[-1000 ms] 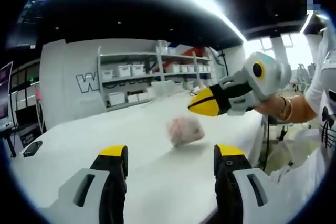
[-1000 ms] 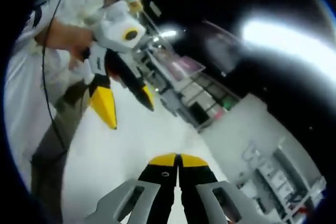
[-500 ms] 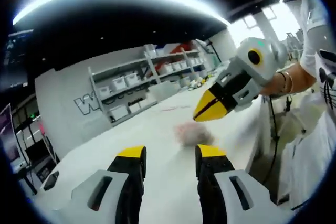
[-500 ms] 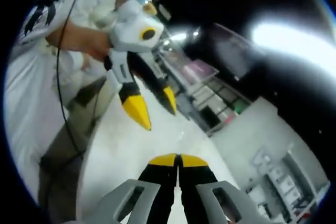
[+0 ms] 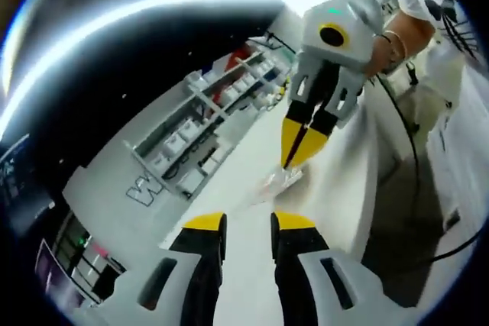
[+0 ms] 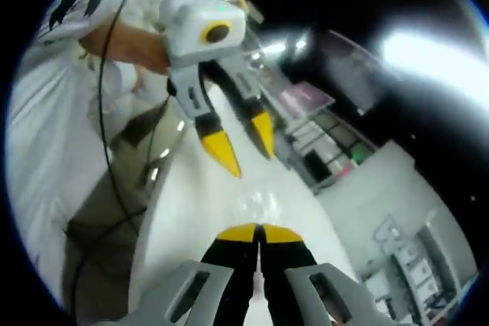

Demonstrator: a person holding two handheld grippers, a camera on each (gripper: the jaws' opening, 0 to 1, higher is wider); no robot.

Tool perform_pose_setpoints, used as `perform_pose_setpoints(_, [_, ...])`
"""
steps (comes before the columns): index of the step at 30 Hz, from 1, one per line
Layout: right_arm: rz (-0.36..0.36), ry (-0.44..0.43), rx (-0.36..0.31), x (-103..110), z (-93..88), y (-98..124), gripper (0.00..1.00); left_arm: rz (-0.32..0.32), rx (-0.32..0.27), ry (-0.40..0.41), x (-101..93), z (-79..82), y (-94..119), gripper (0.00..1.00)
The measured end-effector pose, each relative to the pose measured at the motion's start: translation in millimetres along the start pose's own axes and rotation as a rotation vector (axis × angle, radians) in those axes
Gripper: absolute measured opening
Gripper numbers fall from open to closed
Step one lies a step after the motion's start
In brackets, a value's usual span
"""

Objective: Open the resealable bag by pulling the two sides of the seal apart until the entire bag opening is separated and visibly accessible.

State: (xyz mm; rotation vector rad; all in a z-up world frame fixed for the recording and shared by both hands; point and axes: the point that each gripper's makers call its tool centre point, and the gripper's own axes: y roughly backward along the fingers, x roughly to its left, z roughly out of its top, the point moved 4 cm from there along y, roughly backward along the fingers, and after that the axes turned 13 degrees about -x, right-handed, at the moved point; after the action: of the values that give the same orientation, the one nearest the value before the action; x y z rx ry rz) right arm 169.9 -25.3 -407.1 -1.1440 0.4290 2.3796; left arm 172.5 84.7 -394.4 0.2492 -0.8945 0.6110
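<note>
Left gripper view: left tongs (image 5: 248, 223) at bottom, yellow-tipped jaws a narrow gap apart, nothing between them.
Bag: clear resealable bag (image 5: 279, 182) lying on the white surface (image 5: 252, 265), just beyond the left tongs and just below the right tongs' tips.
Right tongs (image 5: 303, 143): pointing down at the bag, yellow tips pressed together.
Right gripper view: right tongs (image 6: 258, 231) closed, tips touching; left tongs (image 6: 243, 146) spread slightly, above the surface (image 6: 191, 211).
Background: shelves (image 5: 206, 124) with white bins.
</note>
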Motion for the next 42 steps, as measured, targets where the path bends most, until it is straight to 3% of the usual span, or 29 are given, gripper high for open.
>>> perform_pose_setpoints(9, [-0.033,-0.102,-0.025,-4.7,-3.4,4.7,0.0,-0.054,0.037,-0.256,-6.9,4.2,-3.4,0.13])
perform_pose_setpoints(12, [-0.044,-0.134,-0.037,-7.2,-3.4,6.2,0.0,-0.104,0.079,-0.409,-14.5,2.4,-7.7,0.11])
perform_pose_setpoints(15, [-0.052,-0.16,-0.045,-8.1,-3.9,7.5,0.0,-0.115,0.093,-0.492,-17.3,3.3,-12.8,0.1])
perform_pose_setpoints(21, [-0.061,-0.168,-0.047,-9.2,-4.8,10.1,0.0,-0.114,0.073,-0.544,-17.2,9.1,-17.4,0.1])
perform_pose_setpoints(25, [-0.072,-0.185,-0.057,-11.7,-4.9,11.8,0.0,-0.141,0.1,-0.593,-20.2,5.6,-21.3,0.1])
perform_pose_setpoints(33, [-0.087,-0.205,-0.059,-12.6,-6.2,14.6,0.0,-0.161,0.094,-0.63,-21.4,7.4,-23.6,0.1])
perform_pose_setpoints(42, [-0.079,-0.213,-0.06,-7.1,-4.4,15.8,0.0,-0.142,0.08,-0.664,-15.9,13.1,-23.4,0.06])
